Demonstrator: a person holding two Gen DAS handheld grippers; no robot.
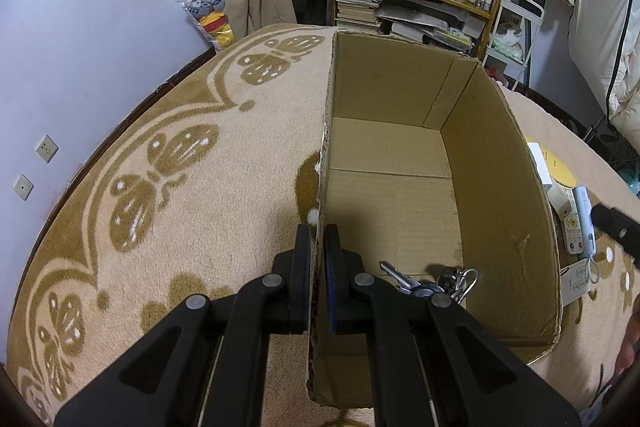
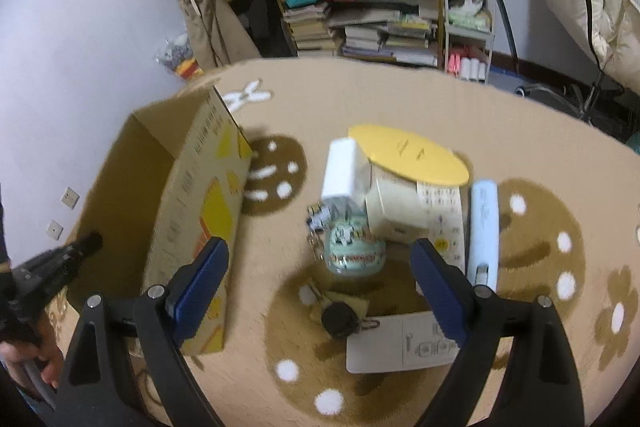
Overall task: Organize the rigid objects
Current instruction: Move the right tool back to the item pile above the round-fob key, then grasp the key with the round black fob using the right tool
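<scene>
Our left gripper is pinched onto the near wall of the open brown cardboard box, steadying it; a bunch of metal keys already lies inside. Our right gripper hangs with its jaws spread wide and nothing between them, above the pile right of the box. Nearest there is a small printed glass jar on its side: probably light, smooth, rigid and breakable, so we would grip across its body gently.
</scene>
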